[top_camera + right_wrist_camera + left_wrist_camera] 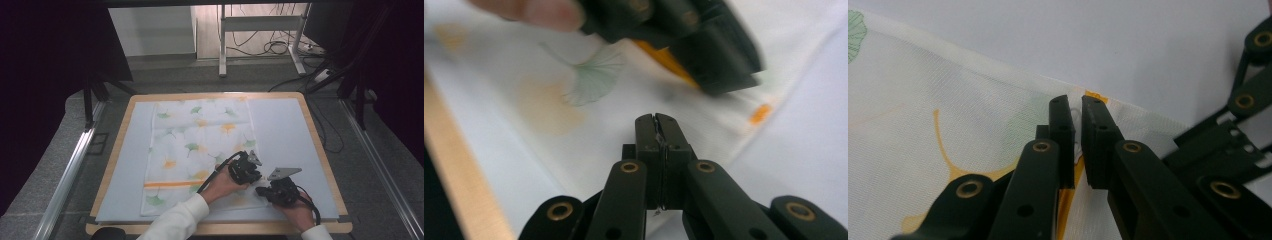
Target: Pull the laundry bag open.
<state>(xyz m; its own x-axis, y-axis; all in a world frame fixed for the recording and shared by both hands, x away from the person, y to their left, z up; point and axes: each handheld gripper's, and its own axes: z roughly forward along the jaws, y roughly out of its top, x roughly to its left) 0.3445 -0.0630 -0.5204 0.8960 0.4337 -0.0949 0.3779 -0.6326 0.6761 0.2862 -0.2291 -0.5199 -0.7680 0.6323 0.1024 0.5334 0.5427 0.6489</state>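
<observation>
A white cloth printed with green and orange ginkgo leaves and an orange stripe lies flat on the pale mat. Both grippers meet at its near right corner. My left gripper sits on the cloth's right edge; in the left gripper view its jaws pinch a thin fold of the cloth at the hem. My right gripper is just nearer the person, and its jaws are closed tight with a sliver of the cloth between the pads. Each gripper shows in the other's view.
The mat covers a wooden-rimmed table, whose near edge lies close to the right gripper. A person's hands and white sleeves come in from the bottom. Beyond the table are a desk frame, floor cables and dark curtains.
</observation>
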